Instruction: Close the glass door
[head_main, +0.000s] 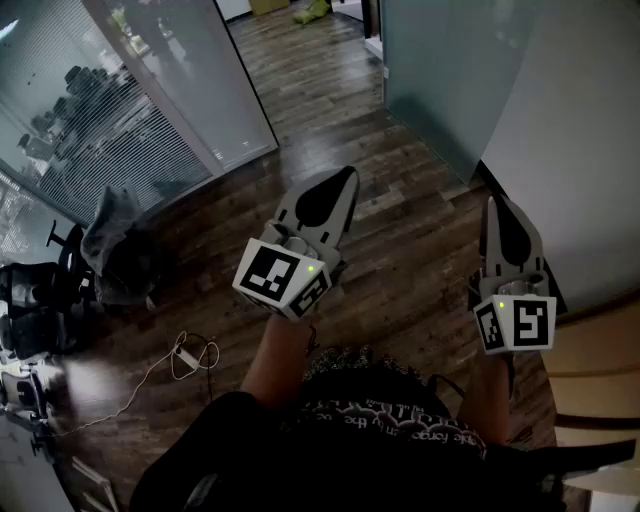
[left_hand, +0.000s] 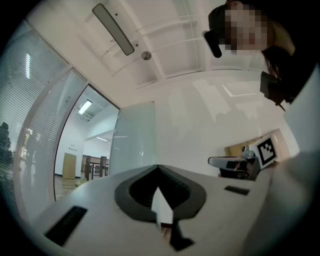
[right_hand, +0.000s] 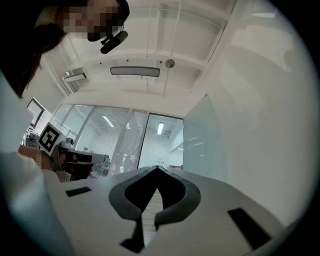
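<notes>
The glass door is a frosted pane that stands ajar at the upper right of the head view, beside a white wall. It also shows in the left gripper view as the glass door next to an open doorway, and in the right gripper view as the glass door. My left gripper is held over the wood floor, its tip aimed toward the door and well short of it. My right gripper hangs close to the wall, below the door's edge. Both are shut with nothing between their jaws, as the left gripper and right gripper show in their own views.
A glass partition with blinds runs along the left. Below it stand black office chairs and a grey bundle. A thin cable lies coiled on the floor. A wooden piece sits at the right edge.
</notes>
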